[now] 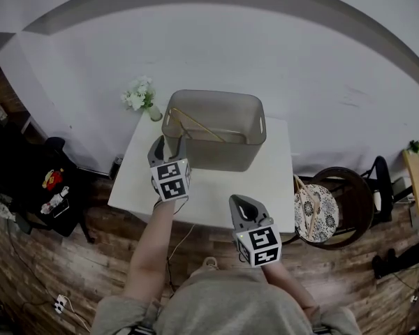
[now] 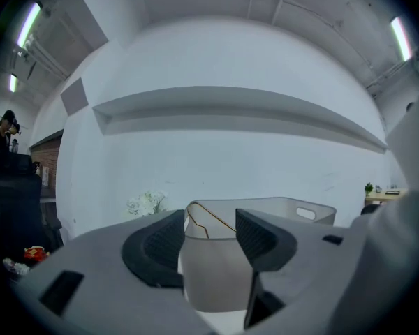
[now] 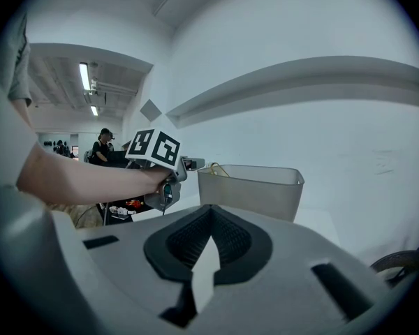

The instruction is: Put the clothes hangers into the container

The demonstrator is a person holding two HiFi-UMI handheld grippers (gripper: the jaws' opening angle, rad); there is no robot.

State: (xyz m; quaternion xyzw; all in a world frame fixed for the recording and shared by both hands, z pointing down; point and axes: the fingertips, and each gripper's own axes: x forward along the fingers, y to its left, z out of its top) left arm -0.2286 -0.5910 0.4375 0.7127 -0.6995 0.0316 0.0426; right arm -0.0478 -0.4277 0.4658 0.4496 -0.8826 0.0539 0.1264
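Observation:
A translucent grey container (image 1: 241, 152) stands at the back of the white table (image 1: 216, 194). A wooden clothes hanger (image 1: 195, 124) lies slanted inside it, and in the left gripper view the hanger (image 2: 211, 219) shows above the container's rim (image 2: 279, 202). My left gripper (image 1: 167, 145) hovers at the container's front left corner; in its own view the left gripper (image 2: 209, 232) is open with nothing between the pads. My right gripper (image 1: 243, 204) hangs over the table's front edge. Its own view shows the right gripper (image 3: 211, 218) shut and empty, with the container (image 3: 251, 187) ahead.
White flowers in a vase (image 1: 141, 96) stand at the table's back left corner. A round chair (image 1: 349, 208) to the right carries a patterned cushion with another wooden hanger (image 1: 309, 208). Dark bags (image 1: 28, 180) sit on the wooden floor at left. A person (image 3: 103, 145) stands far off.

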